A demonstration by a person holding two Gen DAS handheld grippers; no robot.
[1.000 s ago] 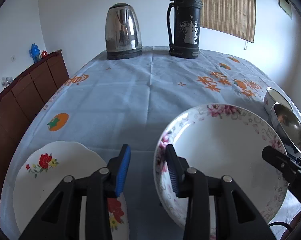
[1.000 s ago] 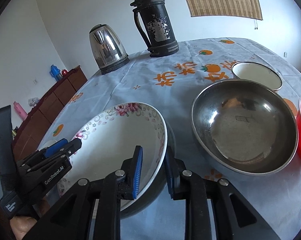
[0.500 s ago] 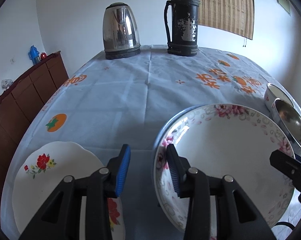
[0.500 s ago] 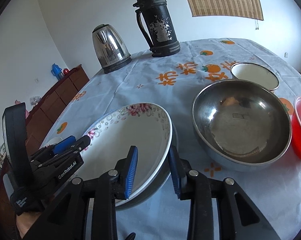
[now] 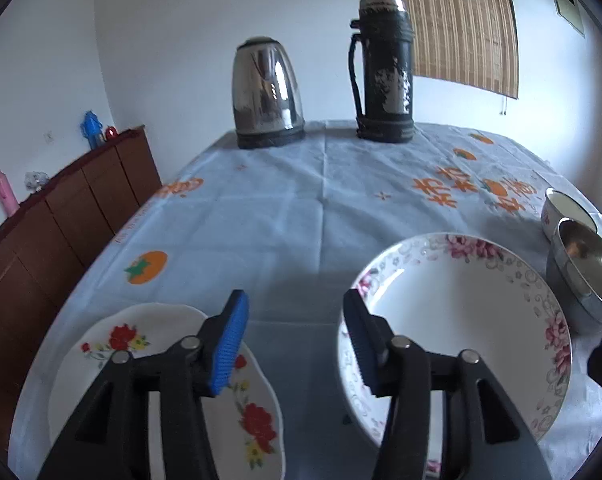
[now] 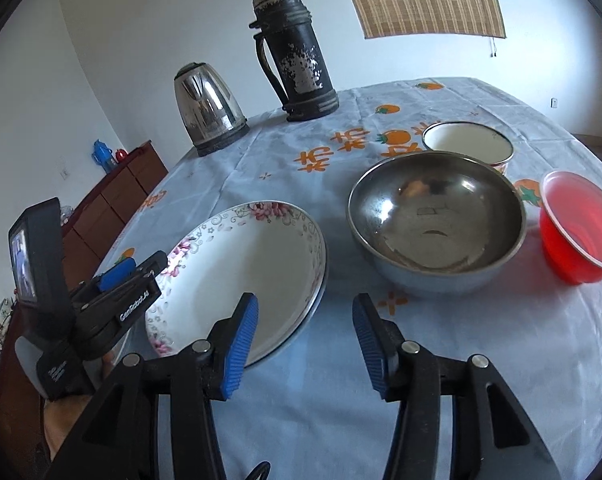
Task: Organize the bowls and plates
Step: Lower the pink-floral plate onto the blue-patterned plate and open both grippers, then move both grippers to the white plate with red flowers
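A pink-flowered deep plate (image 5: 465, 320) (image 6: 241, 276) rests on the tablecloth on top of another plate. A white plate with red flowers (image 5: 161, 380) lies to its left. A steel bowl (image 6: 437, 216) (image 5: 585, 272), a white enamel bowl (image 6: 467, 144) and a red plastic bowl (image 6: 577, 224) stand to the right. My left gripper (image 5: 297, 344) is open and empty between the two plates. My right gripper (image 6: 305, 348) is open and empty, just off the flowered plate's near right rim.
A steel kettle (image 5: 267, 94) and a black thermos (image 5: 383, 70) stand at the table's far end. A brown cabinet (image 5: 61, 216) runs along the left wall. The tablecloth (image 5: 301, 208) has orange prints.
Both grippers opened wide and let go of the flowered plate's rim. The plate went from tilted to lying flat on the plate beneath. Both grippers pulled back a little.
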